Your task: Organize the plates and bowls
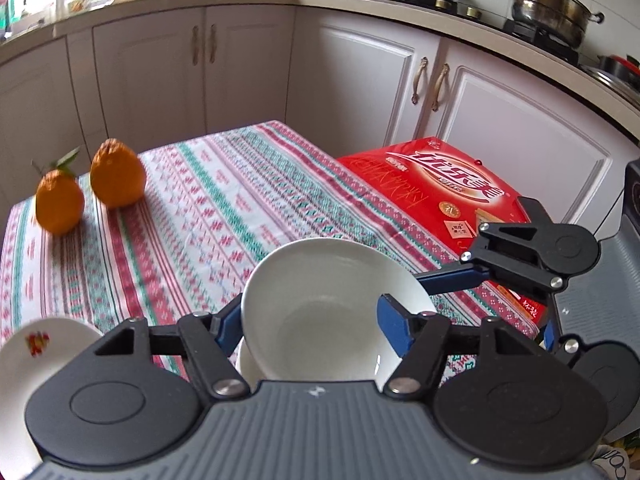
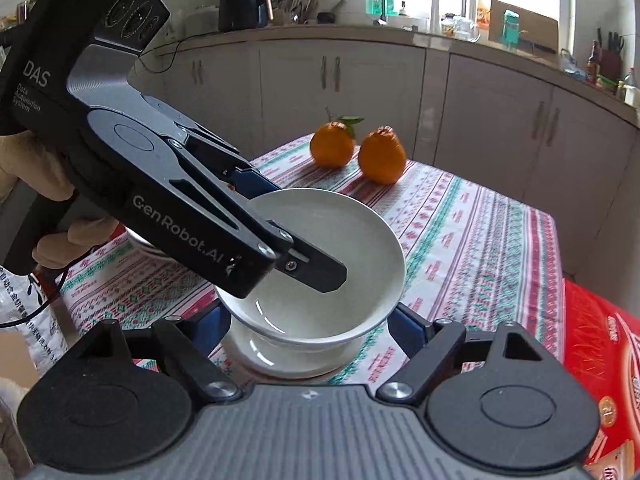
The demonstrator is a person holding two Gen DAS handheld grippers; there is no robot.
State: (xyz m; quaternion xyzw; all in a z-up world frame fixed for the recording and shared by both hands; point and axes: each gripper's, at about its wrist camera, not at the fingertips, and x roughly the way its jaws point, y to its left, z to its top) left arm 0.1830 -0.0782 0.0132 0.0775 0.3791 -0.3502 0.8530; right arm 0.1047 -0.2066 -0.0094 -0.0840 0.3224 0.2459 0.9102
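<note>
A plain white bowl [image 1: 320, 304] [image 2: 352, 264] is held tilted just above a second white bowl [image 2: 280, 354] that stands on the patterned tablecloth. My left gripper [image 1: 316, 324] is shut on the upper bowl's rim, one blue finger inside and one outside; it shows in the right wrist view [image 2: 280, 240] reaching in from the left. My right gripper [image 2: 308, 334] is open, its blue fingers standing on either side of the lower bowl without touching it. It shows in the left wrist view [image 1: 480, 276] at the right. A white plate with a red flower print [image 1: 36, 356] lies at the lower left.
Two oranges [image 1: 88, 192] [image 2: 356, 148] sit at the far end of the table [image 1: 224, 200]. A red gift box [image 1: 440, 204] [image 2: 600, 360] lies beside the table's right edge. Kitchen cabinets and a counter with pots ring the room.
</note>
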